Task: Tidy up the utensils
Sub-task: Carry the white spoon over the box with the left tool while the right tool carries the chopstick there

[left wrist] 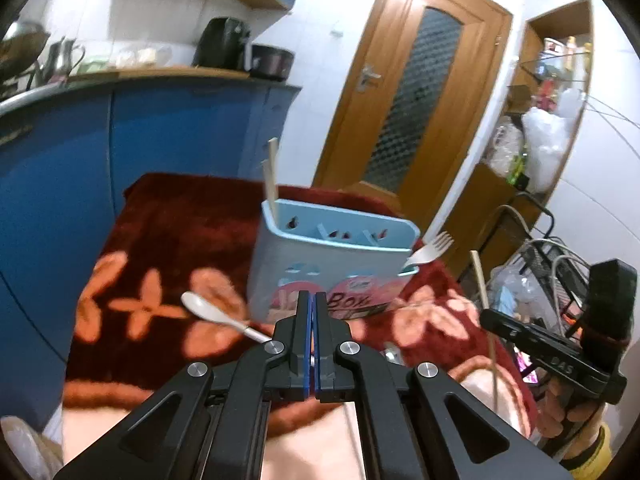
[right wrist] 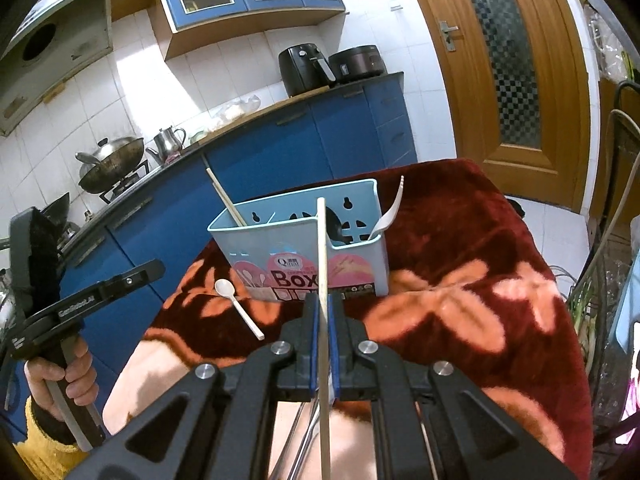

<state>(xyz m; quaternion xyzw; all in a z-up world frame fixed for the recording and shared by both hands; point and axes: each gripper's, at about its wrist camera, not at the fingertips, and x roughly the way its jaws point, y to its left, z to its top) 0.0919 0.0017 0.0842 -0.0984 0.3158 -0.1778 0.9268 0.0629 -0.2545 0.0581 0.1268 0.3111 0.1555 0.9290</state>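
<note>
The light-blue utensil box (right wrist: 304, 248) is standing upright mid-table on the red floral blanket (right wrist: 460, 240), blocking the straight path ahead. A chopstick (right wrist: 226, 196) is leaning out of its left compartment and a white fork (right wrist: 390, 210) out of its right; the compartments between are lying open from above. A white spoon (right wrist: 236, 304) is lying left of the box. Bare blanket is stretching to the right.

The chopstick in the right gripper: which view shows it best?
The right wrist view: the chopstick runs up between the shut right gripper, its tip in front of the box. The left wrist view shows only a thin, partly blurred length of it near the frame's right side.
</note>
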